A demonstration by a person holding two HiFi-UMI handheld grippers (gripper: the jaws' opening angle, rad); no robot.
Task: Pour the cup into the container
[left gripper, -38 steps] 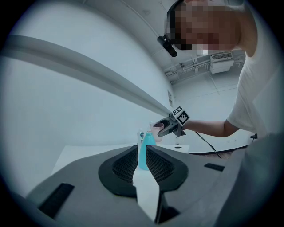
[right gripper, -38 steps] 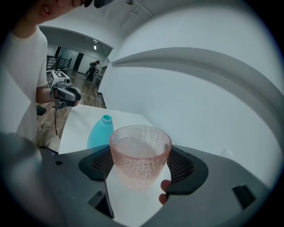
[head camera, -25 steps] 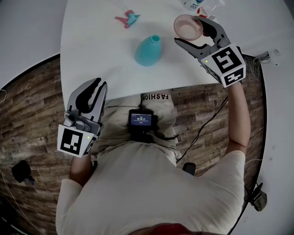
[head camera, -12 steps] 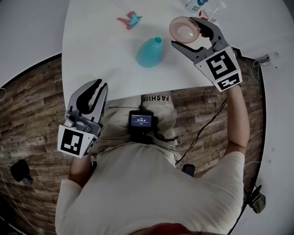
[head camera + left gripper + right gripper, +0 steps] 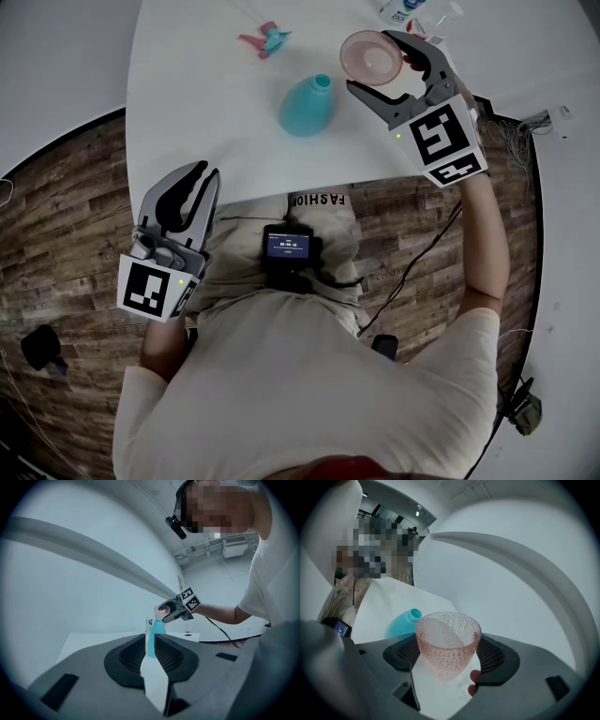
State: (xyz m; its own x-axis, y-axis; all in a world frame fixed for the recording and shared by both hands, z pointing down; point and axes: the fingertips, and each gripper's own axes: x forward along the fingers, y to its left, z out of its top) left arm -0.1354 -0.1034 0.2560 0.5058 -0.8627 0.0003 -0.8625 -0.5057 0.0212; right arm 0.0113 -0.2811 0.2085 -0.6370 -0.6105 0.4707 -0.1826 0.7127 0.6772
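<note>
My right gripper (image 5: pixel 377 62) is shut on a pink dimpled glass cup (image 5: pixel 372 57), held upright above the white table (image 5: pixel 206 112). In the right gripper view the cup (image 5: pixel 447 641) sits between both pads and looks empty of anything visible. A teal bottle-shaped container (image 5: pixel 306 105) with an open neck stands on the table just left of the cup; its neck (image 5: pixel 412 615) shows behind the cup. My left gripper (image 5: pixel 191 185) hangs off the table's near edge, shut with nothing in it, and in its own view looks toward the container (image 5: pixel 156 627).
A small pink and teal object (image 5: pixel 262 39) lies at the table's far side. White bottles (image 5: pixel 403 9) stand behind the right gripper. The table's near edge (image 5: pixel 281 192) runs just in front of the person's body. Wooden floor lies below on both sides.
The right gripper has carried the pink cup leftward and a little farther from me, closer to the teal container. The left gripper has stayed put.
</note>
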